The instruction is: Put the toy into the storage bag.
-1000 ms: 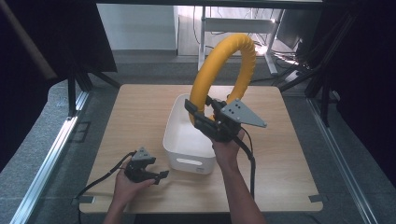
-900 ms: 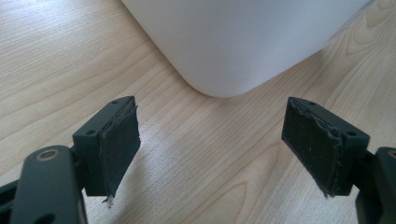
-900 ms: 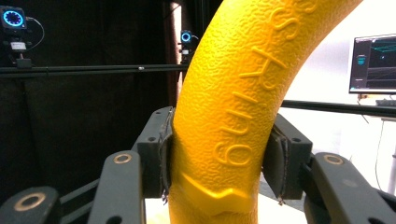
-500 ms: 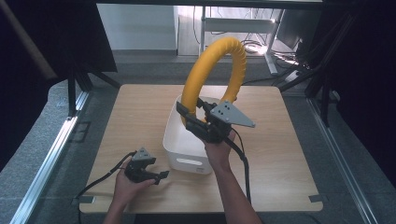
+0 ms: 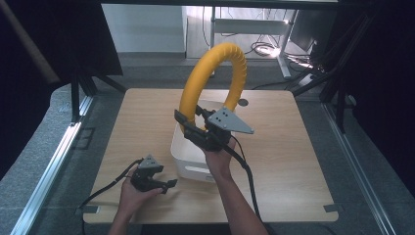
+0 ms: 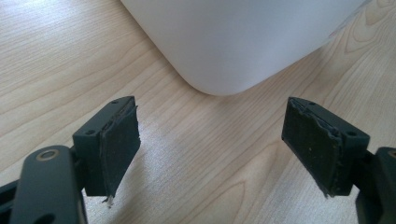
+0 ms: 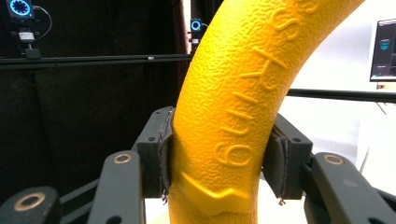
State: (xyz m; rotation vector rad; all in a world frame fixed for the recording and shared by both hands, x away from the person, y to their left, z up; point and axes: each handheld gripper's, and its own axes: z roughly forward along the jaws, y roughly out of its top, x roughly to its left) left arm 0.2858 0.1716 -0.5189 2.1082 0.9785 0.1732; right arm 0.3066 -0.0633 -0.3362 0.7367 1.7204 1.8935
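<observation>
Dark curtains and metal framing ring a light wooden tabletop [image 5: 293, 156] that stands on a grey floor. Near its middle sits a white plastic bin [image 5: 188, 159] with rounded corners. Above the bin, the right gripper [image 5: 188, 128] holds a yellow foam ring [image 5: 230, 56] upright; the ring arches up and away from the person, its far end coming down behind the grey three-cornered plate on top of the gripper. In the right gripper view the two black jaws press on either side of the ring [image 7: 233, 121], denting its pebbled skin, and raised lettering runs along the curve. The person's right hand is wrapped around the gripper's body, with a cable trailing back along the forearm.

At the near left of the tabletop the left gripper [image 5: 171, 183] lies low in the person's left hand, just beside the bin's near corner. Its jaws stand wide apart with nothing between them, pointing at the bin's rounded corner [image 6: 233, 42] over bare wood.
</observation>
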